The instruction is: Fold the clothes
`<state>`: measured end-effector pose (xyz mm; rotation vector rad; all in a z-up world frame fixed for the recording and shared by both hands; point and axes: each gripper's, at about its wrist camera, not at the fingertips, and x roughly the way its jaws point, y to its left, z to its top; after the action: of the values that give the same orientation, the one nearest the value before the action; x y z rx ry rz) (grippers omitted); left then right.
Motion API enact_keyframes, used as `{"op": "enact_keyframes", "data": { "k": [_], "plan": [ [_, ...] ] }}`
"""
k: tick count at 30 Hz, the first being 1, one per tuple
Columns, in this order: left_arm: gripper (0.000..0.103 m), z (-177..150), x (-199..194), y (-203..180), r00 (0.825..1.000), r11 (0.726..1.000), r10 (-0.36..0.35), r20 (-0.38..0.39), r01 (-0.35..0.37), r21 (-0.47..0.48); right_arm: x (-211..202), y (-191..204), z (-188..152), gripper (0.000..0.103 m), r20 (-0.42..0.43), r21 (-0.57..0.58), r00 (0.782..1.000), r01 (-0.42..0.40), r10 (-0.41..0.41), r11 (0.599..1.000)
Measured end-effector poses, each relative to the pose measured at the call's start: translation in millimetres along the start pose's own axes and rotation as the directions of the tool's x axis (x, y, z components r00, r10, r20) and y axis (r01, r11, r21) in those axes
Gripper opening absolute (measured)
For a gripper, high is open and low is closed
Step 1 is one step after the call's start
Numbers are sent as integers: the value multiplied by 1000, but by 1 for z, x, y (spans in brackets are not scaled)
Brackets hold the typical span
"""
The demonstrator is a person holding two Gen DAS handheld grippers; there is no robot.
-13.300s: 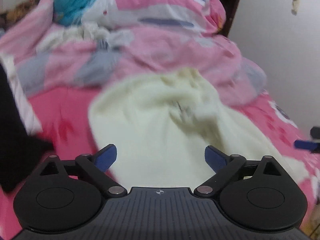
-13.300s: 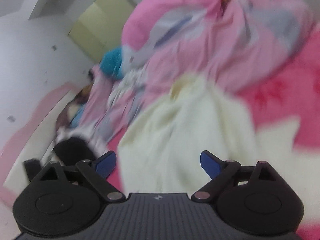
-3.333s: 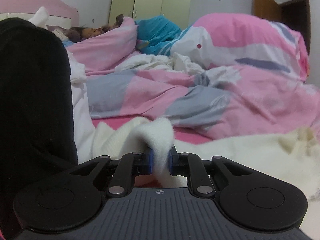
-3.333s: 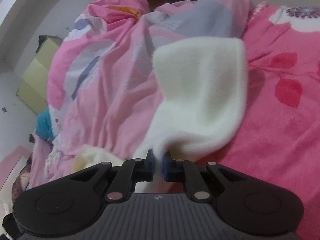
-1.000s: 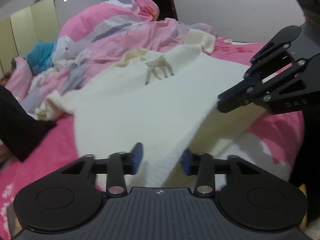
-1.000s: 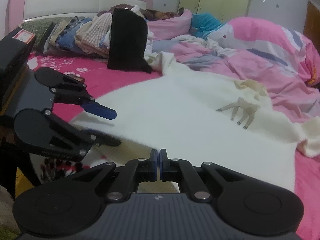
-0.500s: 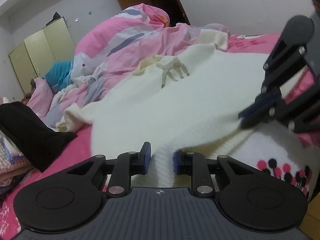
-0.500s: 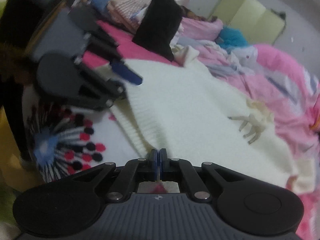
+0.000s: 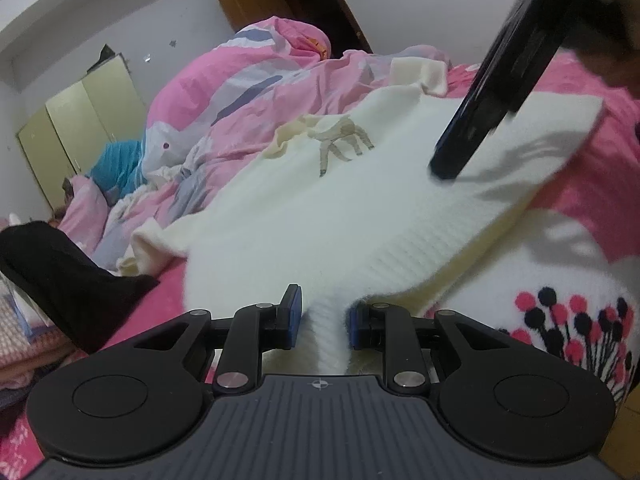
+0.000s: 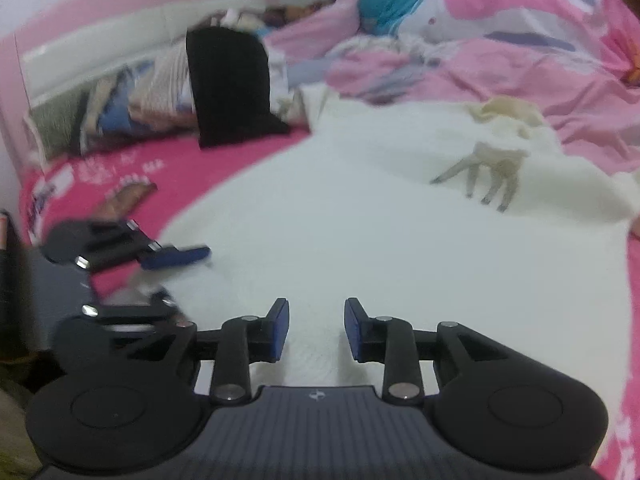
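Note:
A cream knit sweater (image 9: 320, 208) with a small beige motif lies spread flat on the pink bed; the right wrist view shows the same sweater (image 10: 380, 240). My left gripper (image 9: 324, 320) is shut on a bunched fold of its ribbed hem at the near edge. The right wrist view shows this left gripper (image 10: 172, 276) at the sweater's left corner. My right gripper (image 10: 316, 324) hovers over the sweater body. Its jaws are opening, with only flat cloth below them and nothing pinched. In the left wrist view the right gripper (image 9: 444, 168) is a blurred black shape above the sweater's right side.
A black garment (image 10: 232, 88) hangs over a stack of folded clothes (image 10: 132, 112) by the headboard (image 10: 100, 48). A rumpled pink quilt (image 9: 248, 92) fills the far side. The pink sheet (image 9: 560, 320) has a white dotted patch near the bed's edge.
The right gripper's pads, shut together a moment ago, now stand apart, and it has swung across above the sweater. The left gripper still has the hem and has sunk slightly.

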<state>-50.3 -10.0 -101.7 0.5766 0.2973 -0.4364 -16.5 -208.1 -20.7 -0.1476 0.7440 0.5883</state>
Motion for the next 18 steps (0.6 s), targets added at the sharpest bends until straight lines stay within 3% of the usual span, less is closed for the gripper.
{"op": "enact_keyframes", "data": {
  "k": [6, 7, 8, 11, 18],
  "plan": [
    [23, -3, 1, -3, 1000, 1000, 5, 11, -5, 21, 35, 9, 0, 34, -103, -102, 995, -7, -4, 995],
    [23, -3, 1, -3, 1000, 1000, 5, 14, -6, 21, 35, 9, 1, 31, -116, -106, 993, -9, -4, 994],
    [23, -3, 1, -2, 1000, 1000, 4, 17, -5, 19, 35, 12, 1, 21, -118, -123, 993, -2, -13, 992],
    [23, -2, 0, -1, 1000, 1000, 6, 26, -7, 23, 31, 21, 2, 5, -102, -171, 993, 40, -58, 984],
    [23, 6, 0, 0, 998, 999, 23, 63, -26, 47, 14, 17, 16, 4, 4, -156, 995, 101, -102, 983]
  ]
}}
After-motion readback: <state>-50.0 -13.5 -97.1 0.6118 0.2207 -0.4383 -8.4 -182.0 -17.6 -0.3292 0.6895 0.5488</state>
